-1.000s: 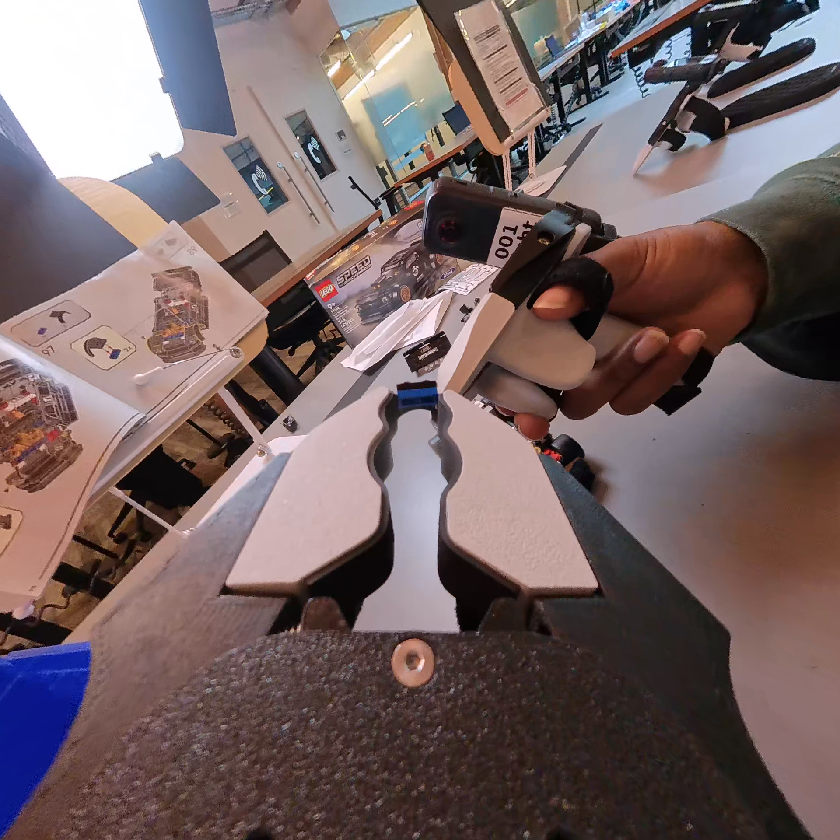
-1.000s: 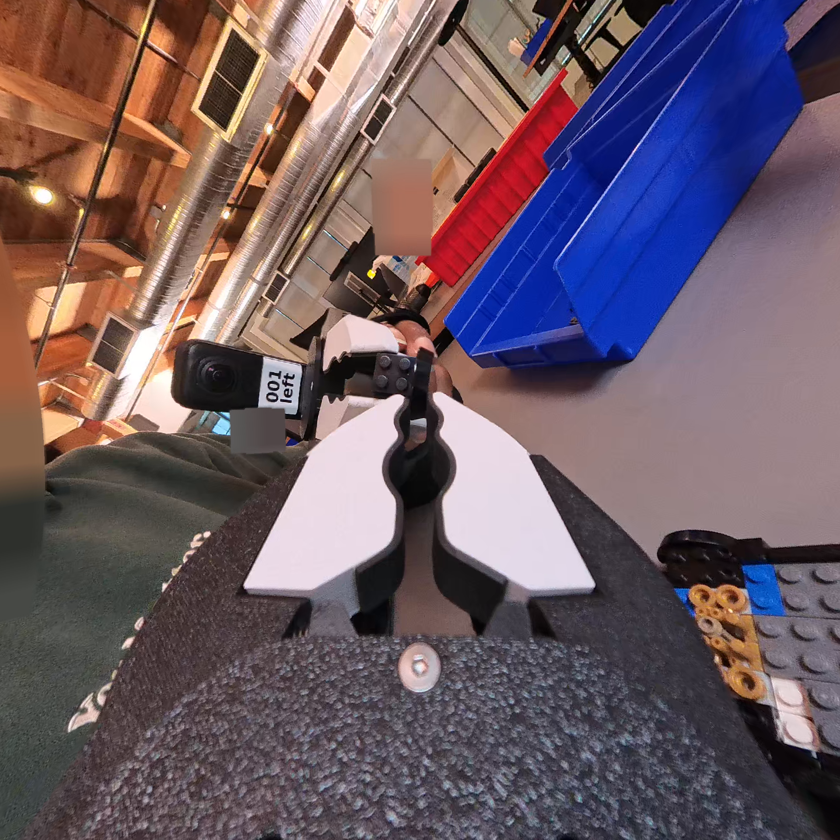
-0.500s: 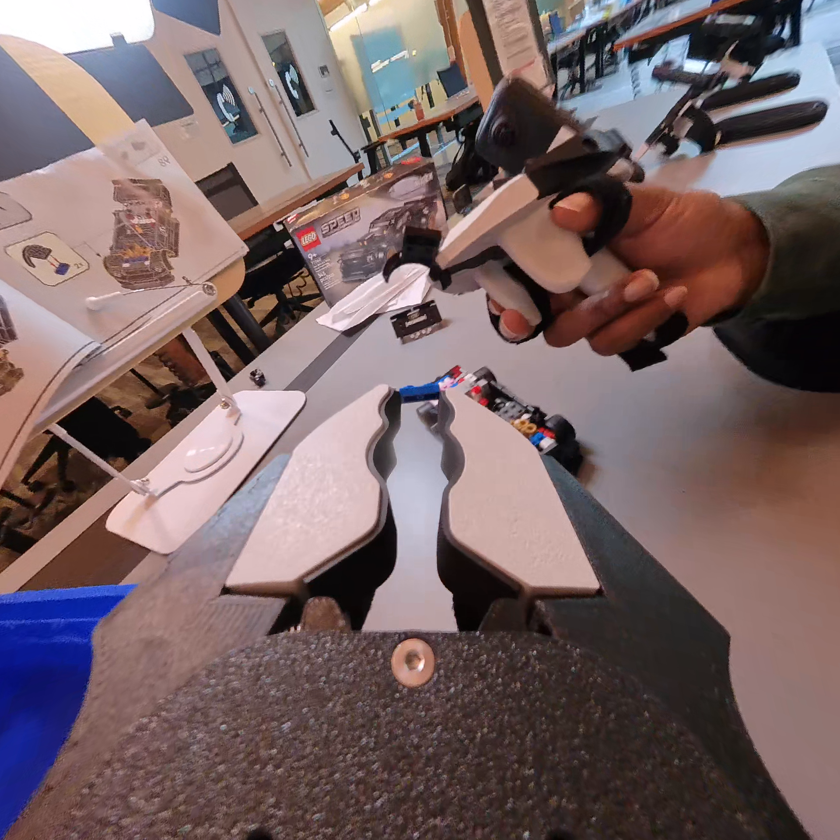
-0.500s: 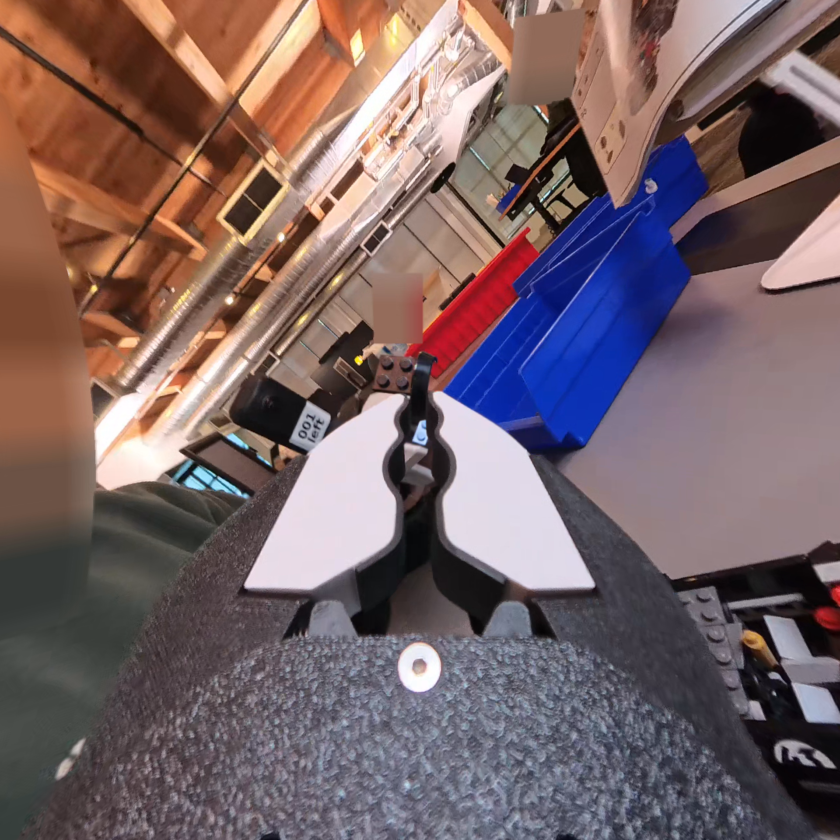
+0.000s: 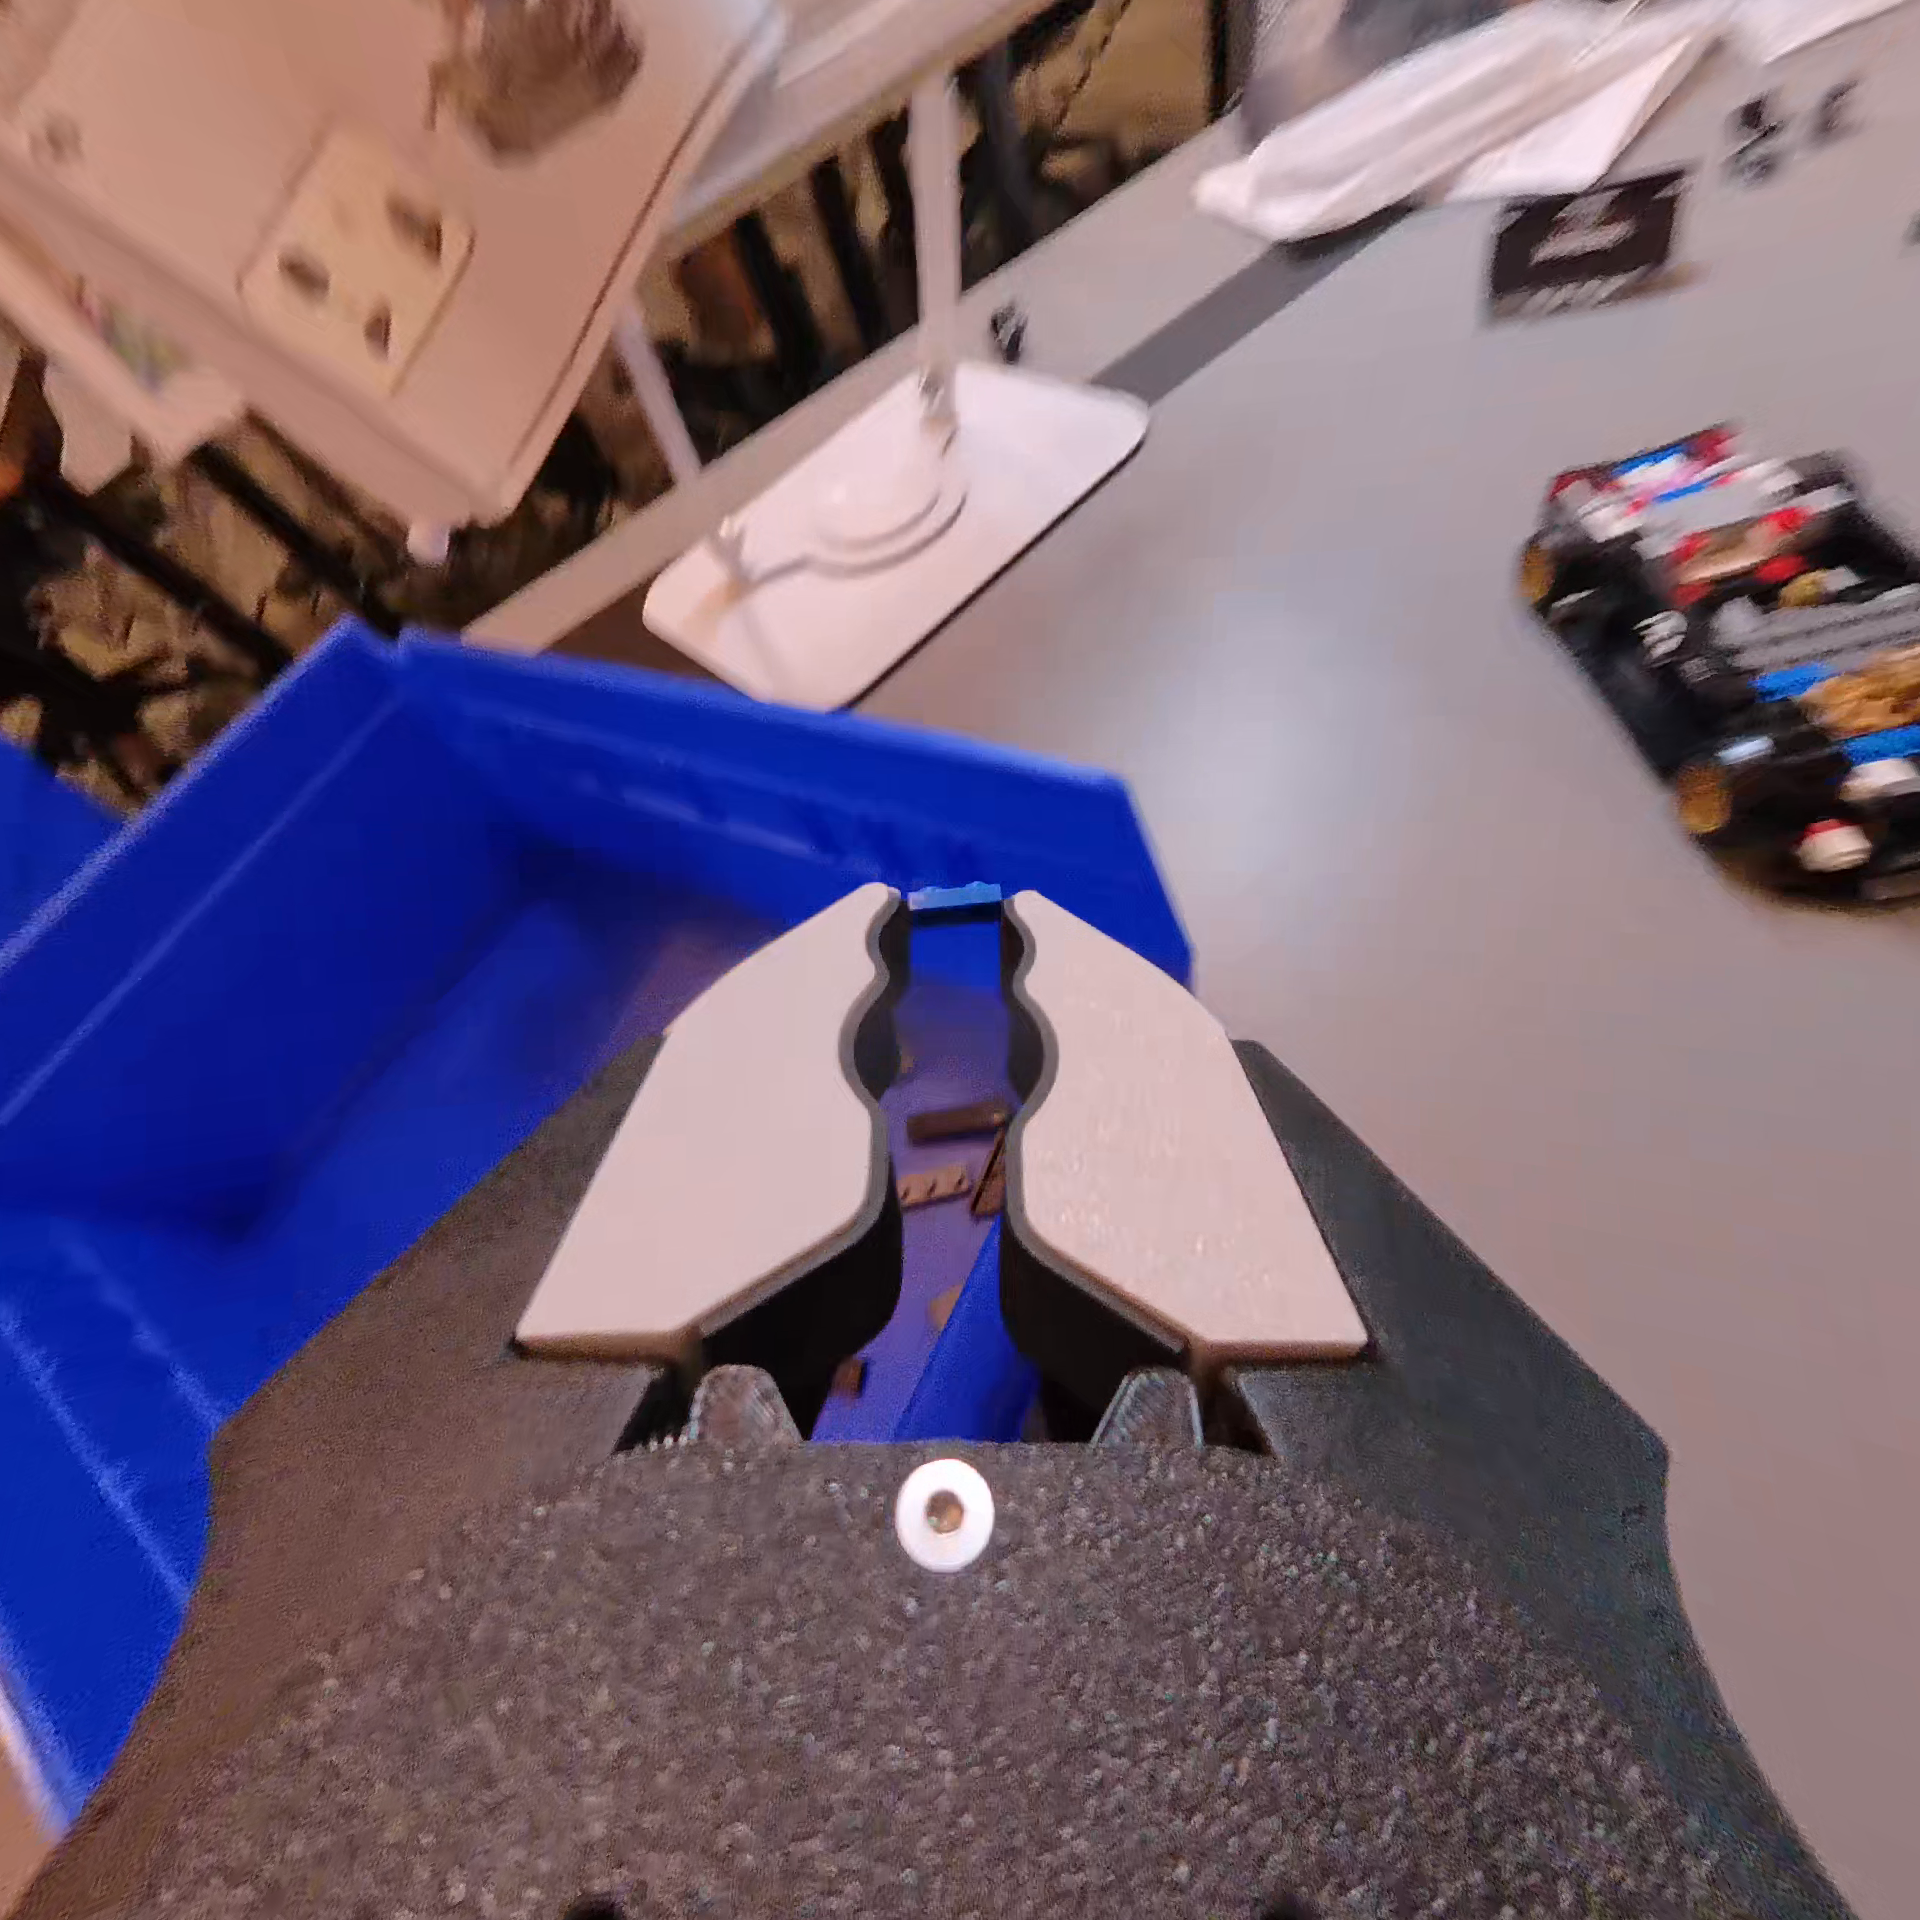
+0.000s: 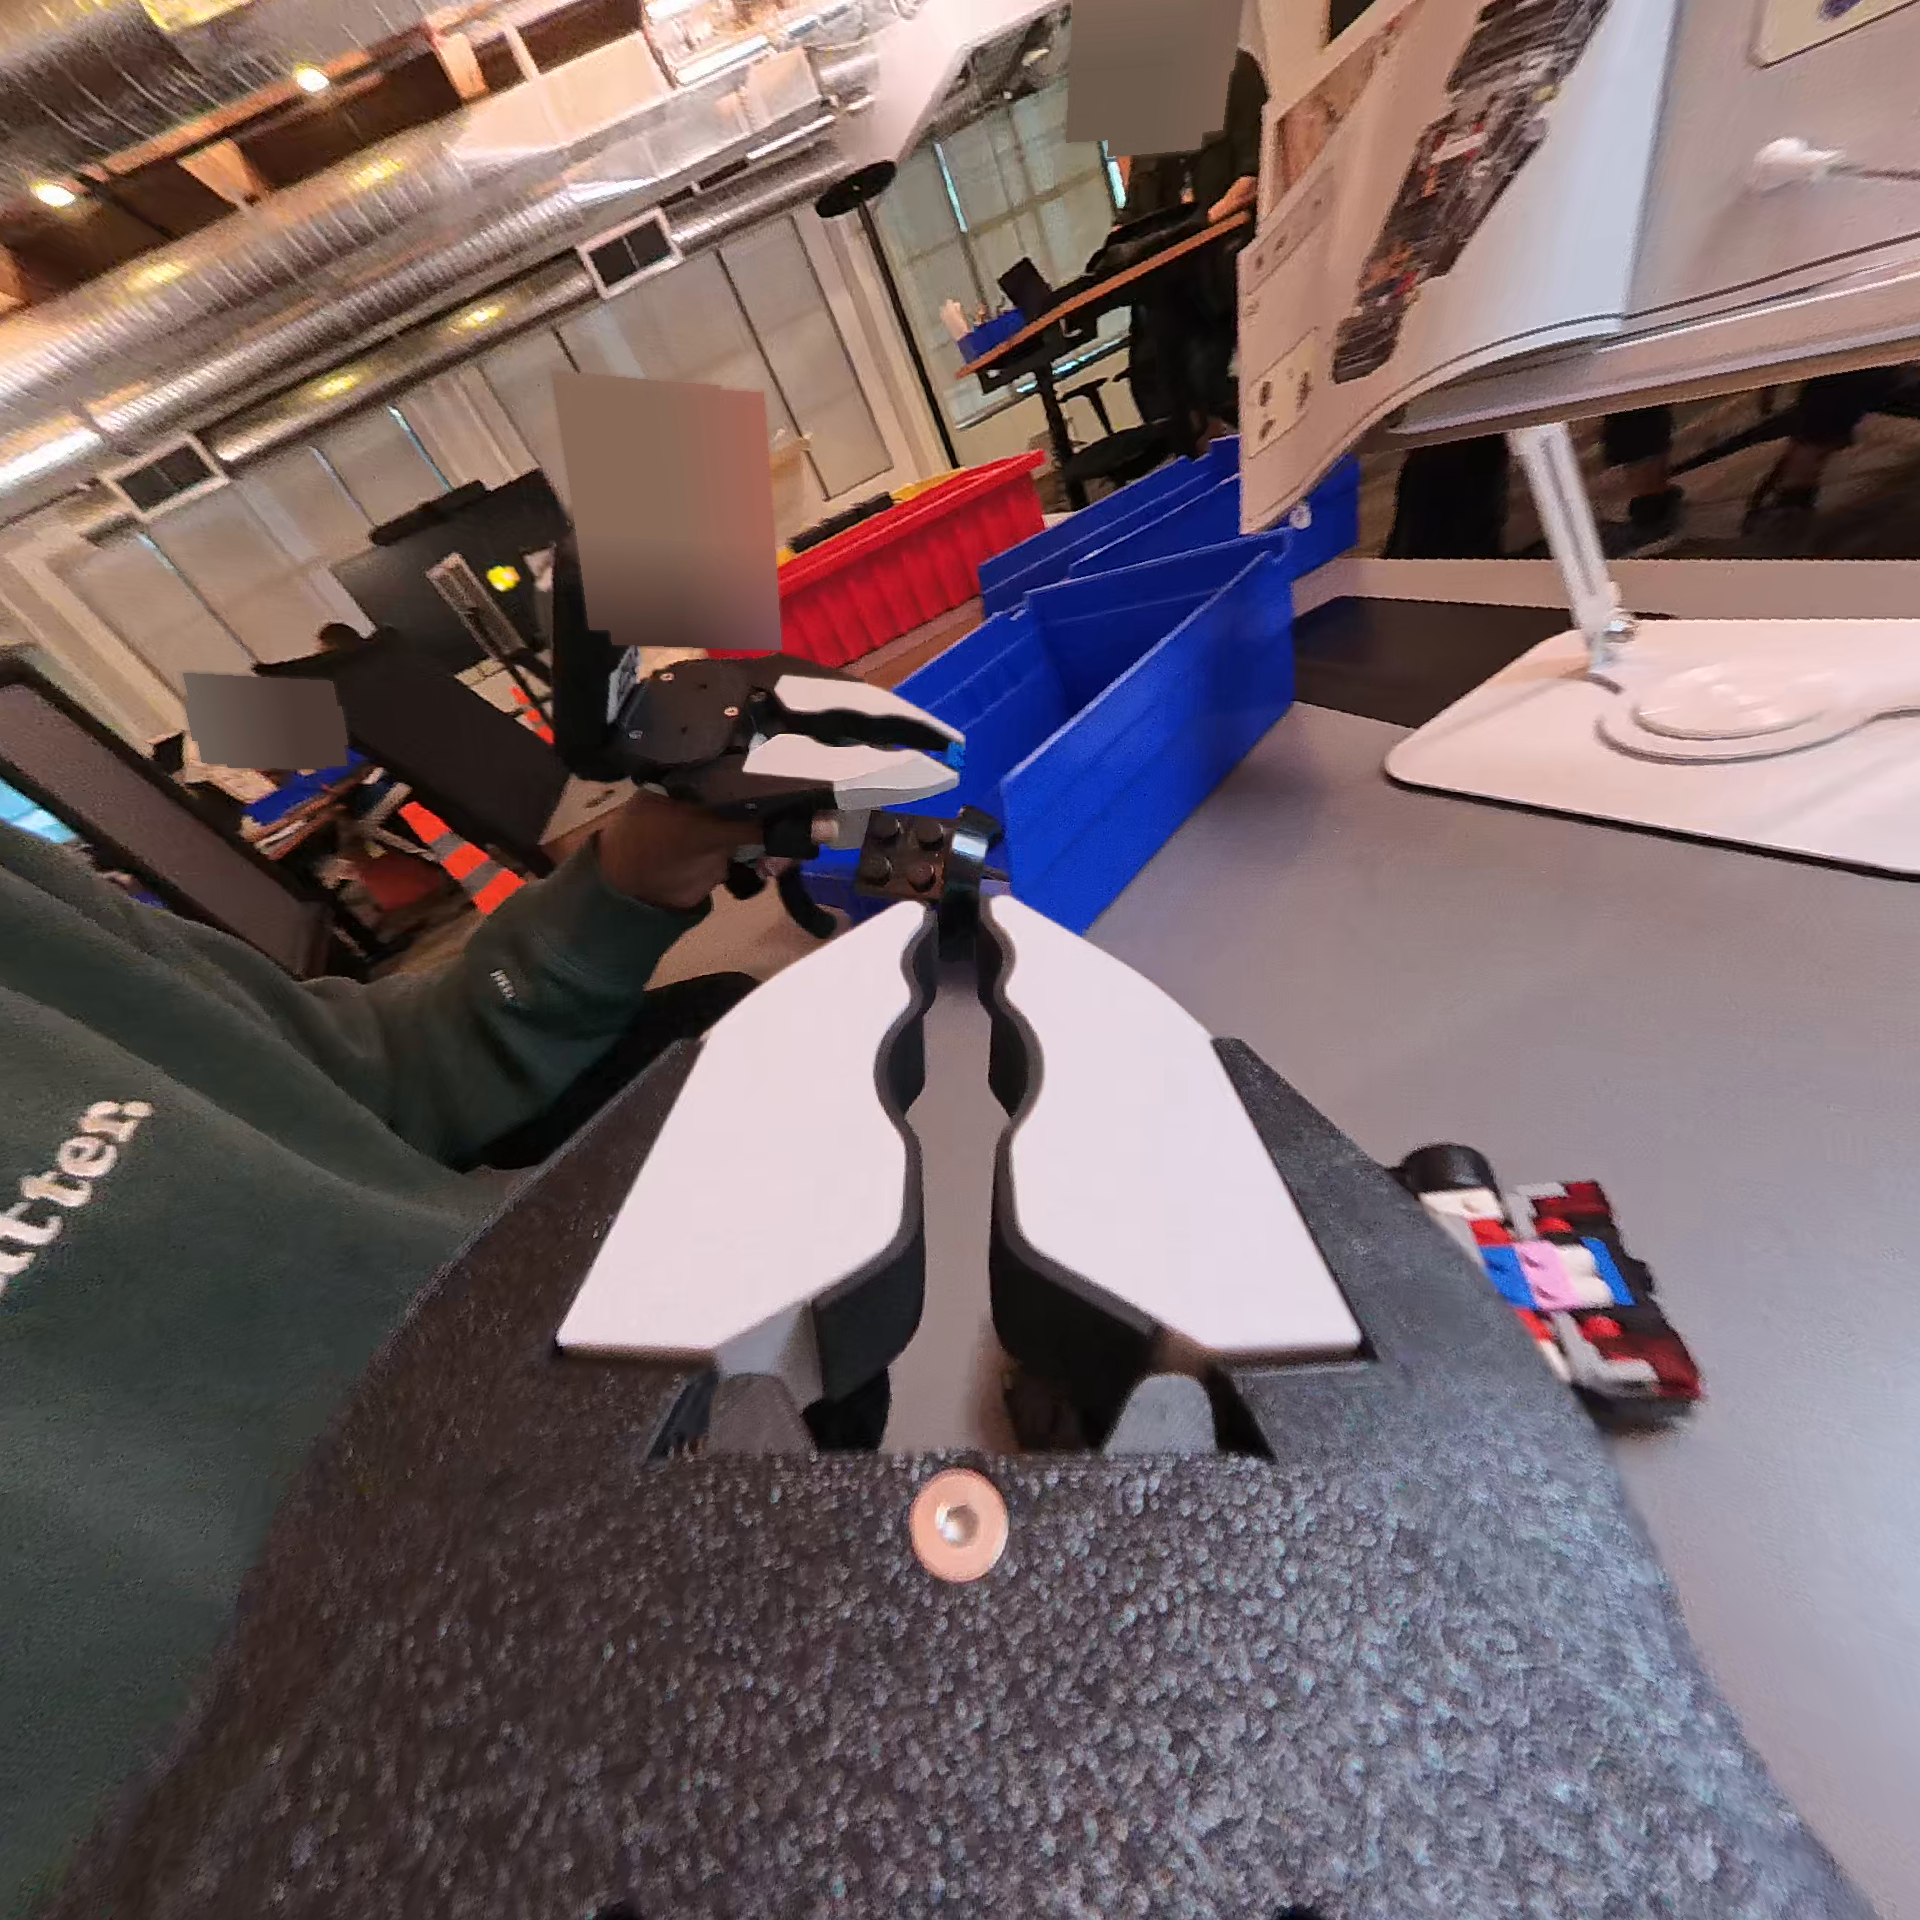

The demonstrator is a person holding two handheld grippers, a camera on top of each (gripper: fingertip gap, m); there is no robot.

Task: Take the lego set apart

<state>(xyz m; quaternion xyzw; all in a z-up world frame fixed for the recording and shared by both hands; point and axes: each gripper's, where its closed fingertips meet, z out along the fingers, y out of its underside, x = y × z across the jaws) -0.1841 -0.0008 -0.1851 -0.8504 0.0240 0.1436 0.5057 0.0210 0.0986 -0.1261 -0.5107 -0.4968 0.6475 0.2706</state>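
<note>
My left gripper (image 5: pixel 954 902) is shut on a small blue lego piece (image 5: pixel 956 898) and holds it above a blue bin (image 5: pixel 436 790) with several dark loose pieces on its floor. It also shows in the right wrist view (image 6: pixel 951 756), over the bins, the blue piece at its tips. My right gripper (image 6: pixel 954 914) is shut on a black lego piece (image 6: pixel 920 854), a studded plate with a curved part, held in the air. The partly stripped lego car (image 5: pixel 1756 665) lies on the grey table at the right, and in the right wrist view (image 6: pixel 1558 1278) at the lower right.
A white stand base (image 5: pixel 894 530) with an open instruction booklet (image 6: pixel 1455 208) stands beyond the bin. More blue bins (image 6: pixel 1143 665) and a red one (image 6: pixel 914 561) sit at the table's left end. White bags (image 5: pixel 1455 135) and a black sticker sheet (image 5: pixel 1579 249) lie far back.
My left gripper swung left from over the car to above the blue bin, still holding the blue piece. My right gripper turned downward toward the table, keeping the black piece.
</note>
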